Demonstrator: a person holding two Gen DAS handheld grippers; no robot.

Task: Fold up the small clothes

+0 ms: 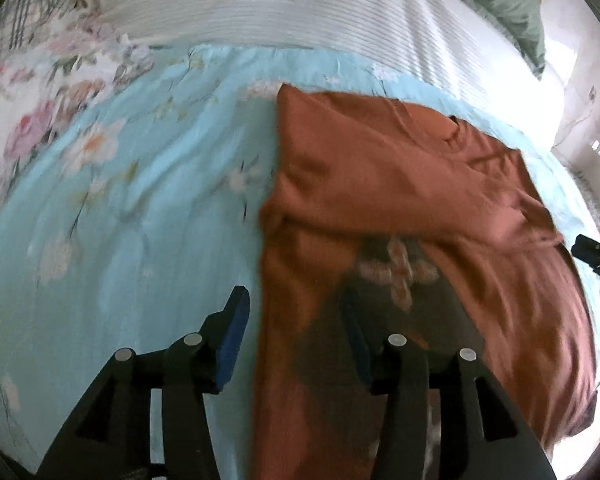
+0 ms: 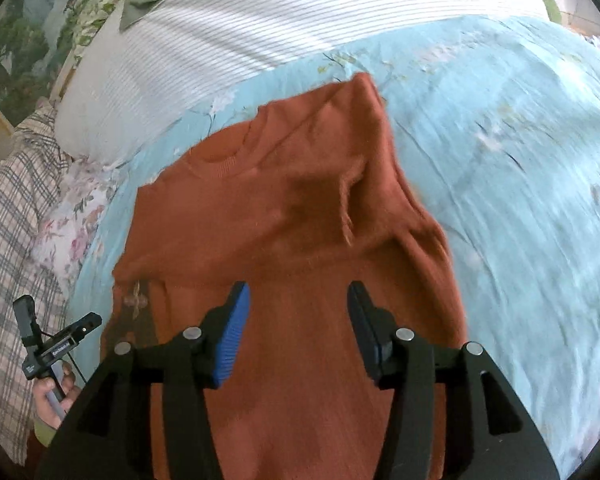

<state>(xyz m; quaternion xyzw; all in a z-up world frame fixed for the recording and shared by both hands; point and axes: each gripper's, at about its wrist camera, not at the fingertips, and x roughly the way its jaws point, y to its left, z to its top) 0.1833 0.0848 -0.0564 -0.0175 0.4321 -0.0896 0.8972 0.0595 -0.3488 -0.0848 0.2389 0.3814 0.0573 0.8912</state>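
Note:
A rust-orange sweater (image 1: pixel 400 184) lies on a light blue floral bedspread (image 1: pixel 140 200), with one side folded over the body. A pale cross-shaped print (image 1: pixel 400 272) shows on it. My left gripper (image 1: pixel 296 320) is open and empty, hovering over the sweater's left edge. In the right wrist view the sweater (image 2: pixel 300 208) fills the centre, collar (image 2: pixel 224 160) towards the far left. My right gripper (image 2: pixel 300 316) is open and empty just above the sweater's lower body. The left gripper (image 2: pixel 56 344) shows at the lower left, held in a hand.
A white striped pillow (image 2: pixel 260 28) lies across the head of the bed. A plaid cloth (image 2: pixel 8 240) and a floral pillow (image 2: pixel 76 216) lie at the left. A green cloth (image 1: pixel 500 0) lies at the far right. The right gripper's tip (image 1: pixel 596 252) shows at the right edge.

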